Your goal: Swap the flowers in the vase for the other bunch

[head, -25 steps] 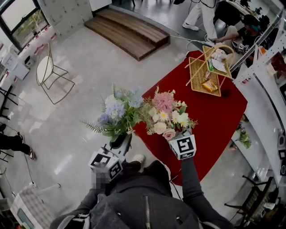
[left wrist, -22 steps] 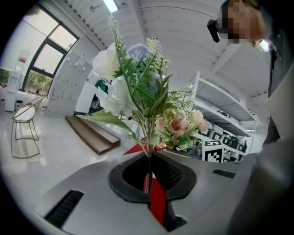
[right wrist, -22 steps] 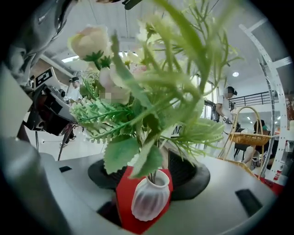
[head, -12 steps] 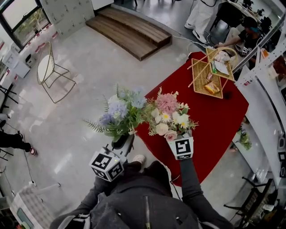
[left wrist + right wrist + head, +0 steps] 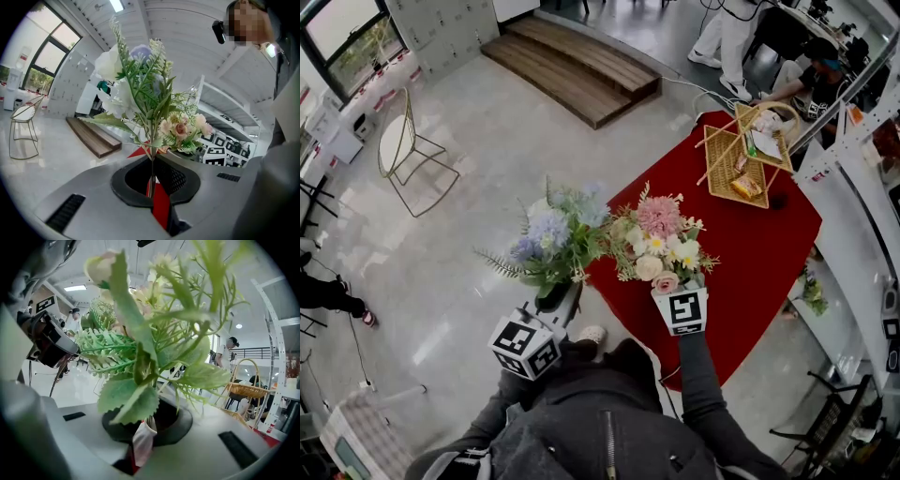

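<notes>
Left gripper (image 5: 151, 183): jaws clamped on the thin stems of the blue bunch (image 5: 551, 236). Right gripper (image 5: 144, 430): jaws have just been closing and now pinch the stems of the pink bunch (image 5: 661, 234). No vase can be made out. Risk: the top-heavy heads meet, so they may tangle or pivot in the narrow grip and drop. Below: red table (image 5: 769, 234) with basket (image 5: 733, 161), pale floor (image 5: 469, 216), wooden step (image 5: 572, 66)

Bright, even indoor light; fisheye-warped edges; blurred close foreground
</notes>
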Demonstrator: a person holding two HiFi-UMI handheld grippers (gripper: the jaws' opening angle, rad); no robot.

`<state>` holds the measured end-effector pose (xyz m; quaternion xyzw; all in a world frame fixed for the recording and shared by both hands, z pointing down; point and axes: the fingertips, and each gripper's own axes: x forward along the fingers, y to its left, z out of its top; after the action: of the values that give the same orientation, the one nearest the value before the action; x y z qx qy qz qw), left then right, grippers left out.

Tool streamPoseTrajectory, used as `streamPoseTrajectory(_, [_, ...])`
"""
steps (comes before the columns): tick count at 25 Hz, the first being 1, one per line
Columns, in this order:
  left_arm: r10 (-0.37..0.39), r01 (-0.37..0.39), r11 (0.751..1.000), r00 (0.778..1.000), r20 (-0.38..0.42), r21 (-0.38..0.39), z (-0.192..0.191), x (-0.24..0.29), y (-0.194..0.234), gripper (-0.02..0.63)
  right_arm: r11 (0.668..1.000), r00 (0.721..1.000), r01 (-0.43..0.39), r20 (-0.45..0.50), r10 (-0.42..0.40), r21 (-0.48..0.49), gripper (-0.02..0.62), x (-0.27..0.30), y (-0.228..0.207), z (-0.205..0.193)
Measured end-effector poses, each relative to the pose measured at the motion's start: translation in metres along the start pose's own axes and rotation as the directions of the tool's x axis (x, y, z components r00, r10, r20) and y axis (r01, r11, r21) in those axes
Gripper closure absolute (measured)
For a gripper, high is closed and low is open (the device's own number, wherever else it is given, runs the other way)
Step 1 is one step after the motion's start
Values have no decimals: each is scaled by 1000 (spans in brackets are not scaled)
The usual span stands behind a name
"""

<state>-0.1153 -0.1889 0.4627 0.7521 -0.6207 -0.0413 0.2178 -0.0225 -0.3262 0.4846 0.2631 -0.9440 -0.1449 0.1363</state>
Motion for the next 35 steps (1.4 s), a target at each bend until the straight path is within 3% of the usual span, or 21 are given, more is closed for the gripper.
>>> streamPoseTrajectory(8, [-14,14,1000,1000,4,-4,-1,-5,2,583,1000,1000,12,-16,-12,27,566,0,0,-1])
streamPoseTrajectory(21, [-35,35,999,999,13,4,2,-15,1,583,991,998,61,22,-64,123,571,-9,-10,14])
streamPoseTrajectory(35, [-73,73,997,997,23,6,4,-19,3,583,982,992,94,73,-107,164,571,-23,-17,40])
